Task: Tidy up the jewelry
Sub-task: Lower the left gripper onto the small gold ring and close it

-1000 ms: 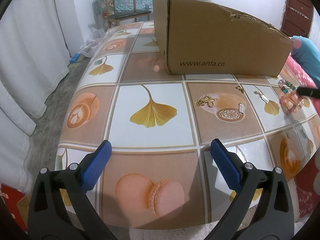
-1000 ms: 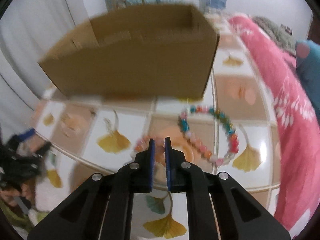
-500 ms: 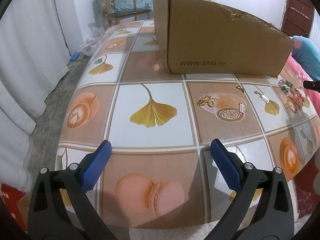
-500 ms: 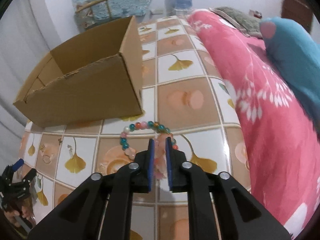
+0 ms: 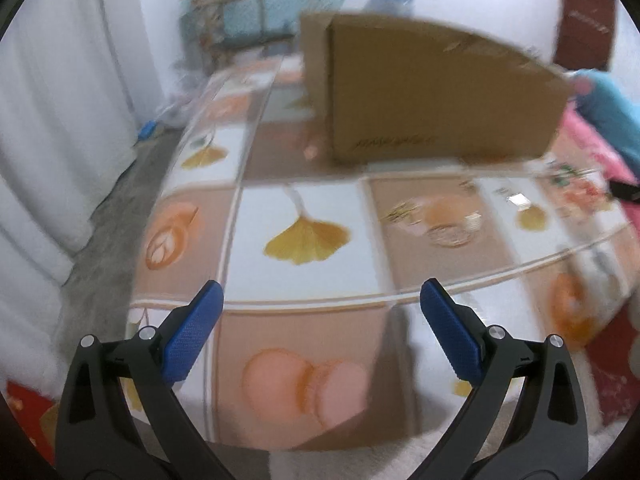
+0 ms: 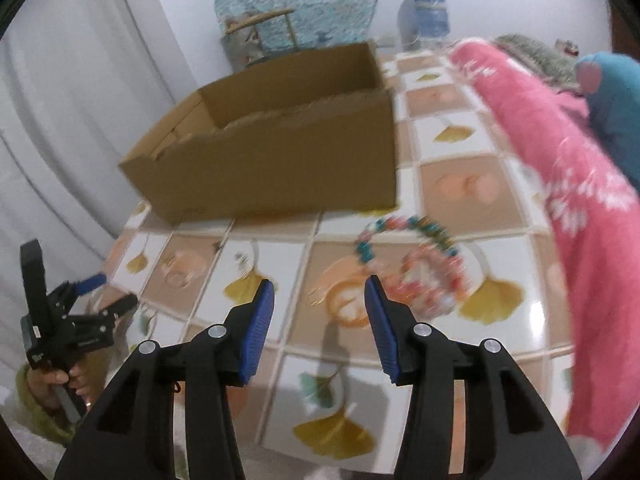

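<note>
Two beaded bracelets lie together on the tiled tablecloth, a teal-and-white one (image 6: 400, 232) and a pink one (image 6: 434, 276). They rest just ahead and to the right of my right gripper (image 6: 320, 300), whose jaws are opening with nothing between them. My left gripper (image 5: 320, 312) is open wide over the table's near edge, holding nothing. It also shows in the right wrist view as the left gripper (image 6: 96, 292), held by a hand. Small gold pieces (image 5: 400, 212) and an earring (image 5: 518, 200) lie in front of the open cardboard box (image 5: 432, 96) (image 6: 280, 160).
A pink blanket (image 6: 580, 220) with a teal cushion (image 6: 616, 100) runs along the table's right side. A wooden chair (image 6: 264, 28) and a water jug (image 6: 426, 12) stand behind the box. White curtains (image 5: 60, 120) hang on the left.
My right gripper's jaws have gone from shut to apart, and the bracelets now lie on the table to the right of its fingers. The left gripper has barely moved; its view is blurred.
</note>
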The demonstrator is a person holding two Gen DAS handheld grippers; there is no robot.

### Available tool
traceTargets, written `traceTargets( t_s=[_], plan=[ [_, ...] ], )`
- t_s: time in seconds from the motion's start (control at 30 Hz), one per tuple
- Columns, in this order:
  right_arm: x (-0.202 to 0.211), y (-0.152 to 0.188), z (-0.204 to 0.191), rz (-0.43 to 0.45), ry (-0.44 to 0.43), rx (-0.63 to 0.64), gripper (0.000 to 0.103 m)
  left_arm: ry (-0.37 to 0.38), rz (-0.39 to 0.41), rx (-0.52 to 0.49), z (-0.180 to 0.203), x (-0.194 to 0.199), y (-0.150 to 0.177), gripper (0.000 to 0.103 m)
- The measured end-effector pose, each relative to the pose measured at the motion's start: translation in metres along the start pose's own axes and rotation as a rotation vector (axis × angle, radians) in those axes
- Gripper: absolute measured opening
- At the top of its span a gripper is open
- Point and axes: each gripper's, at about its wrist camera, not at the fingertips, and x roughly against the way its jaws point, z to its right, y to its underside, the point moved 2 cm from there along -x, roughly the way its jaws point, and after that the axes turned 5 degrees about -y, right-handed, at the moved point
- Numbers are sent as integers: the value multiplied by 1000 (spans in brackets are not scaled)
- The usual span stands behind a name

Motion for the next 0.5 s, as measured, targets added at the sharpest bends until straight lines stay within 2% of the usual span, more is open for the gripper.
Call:
traceTargets(
  t_s=[0.03,0.13,0.2,0.27,0.3,0.37,0.5],
  plan=[
    [-2,3,-2,-6,-12,-1,46,41,16,-10,3,6,0,96],
    [-13,12,-7,-32,-39,0,46,101,20,-55,20,15,4,95],
    [-17,16,-10,-38,-43,4,46,105,9,-97,33,14,6,93],
    [-19,18,-11,-38,-44,6,46,98,5,-141,46,12,8,70],
    [-18,18,-12,-36,-45,6,45,89,-3,-151,49,11,8,69],
    [-19,18,-12,-33,-48,3,45,99,-25,-149,53,6,8,51],
    [-20,20,-12,-33,-51,-1,45,120,-66,-99,46,-1,8,34]
  ],
)
